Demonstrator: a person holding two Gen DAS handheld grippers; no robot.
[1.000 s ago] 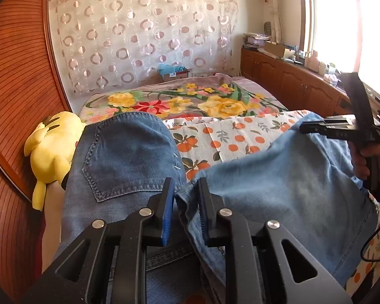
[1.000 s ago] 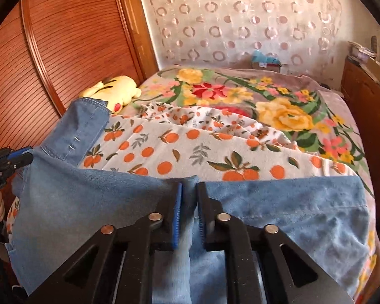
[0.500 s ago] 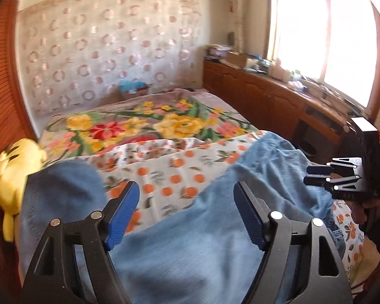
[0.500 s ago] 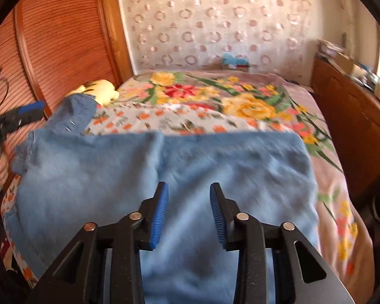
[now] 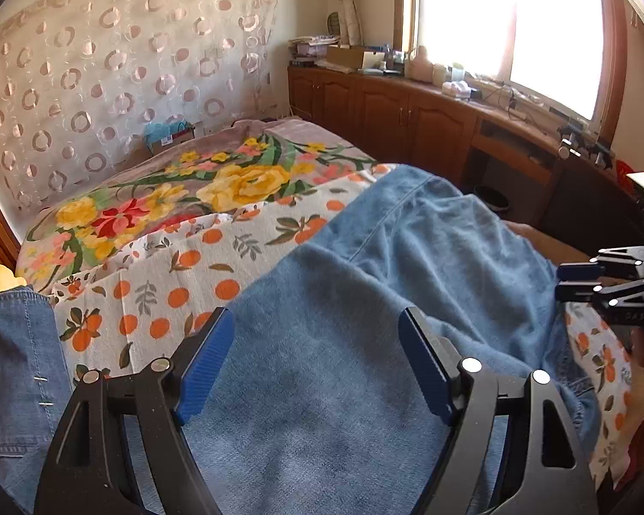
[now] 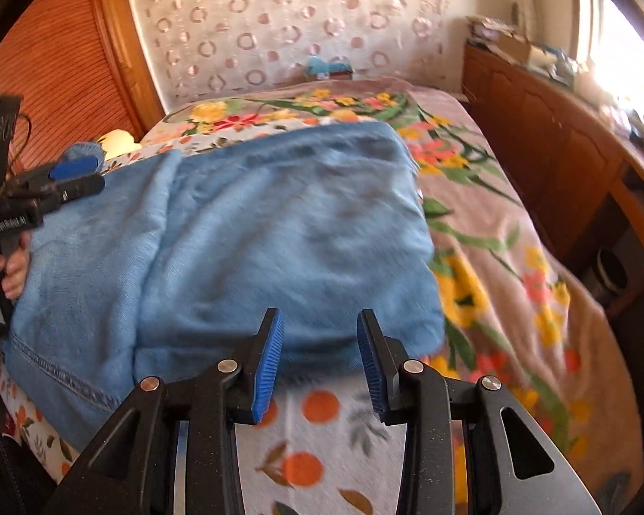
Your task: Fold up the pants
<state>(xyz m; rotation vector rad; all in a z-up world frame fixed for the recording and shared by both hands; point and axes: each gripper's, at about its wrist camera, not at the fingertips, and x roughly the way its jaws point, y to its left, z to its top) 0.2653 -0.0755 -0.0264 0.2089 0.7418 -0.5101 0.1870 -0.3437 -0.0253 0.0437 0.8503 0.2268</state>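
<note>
Blue jeans (image 5: 365,300) folded flat on orange-print sheet (image 5: 184,270), directly beneath and ahead of left gripper (image 5: 317,360), spread wide, holding nothing. Just beyond right gripper (image 6: 320,360), partly open, empty.

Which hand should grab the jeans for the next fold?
Probably right: the right gripper has open jaws at the edge of the jeans; the left gripper hovers over flat denim.
</note>
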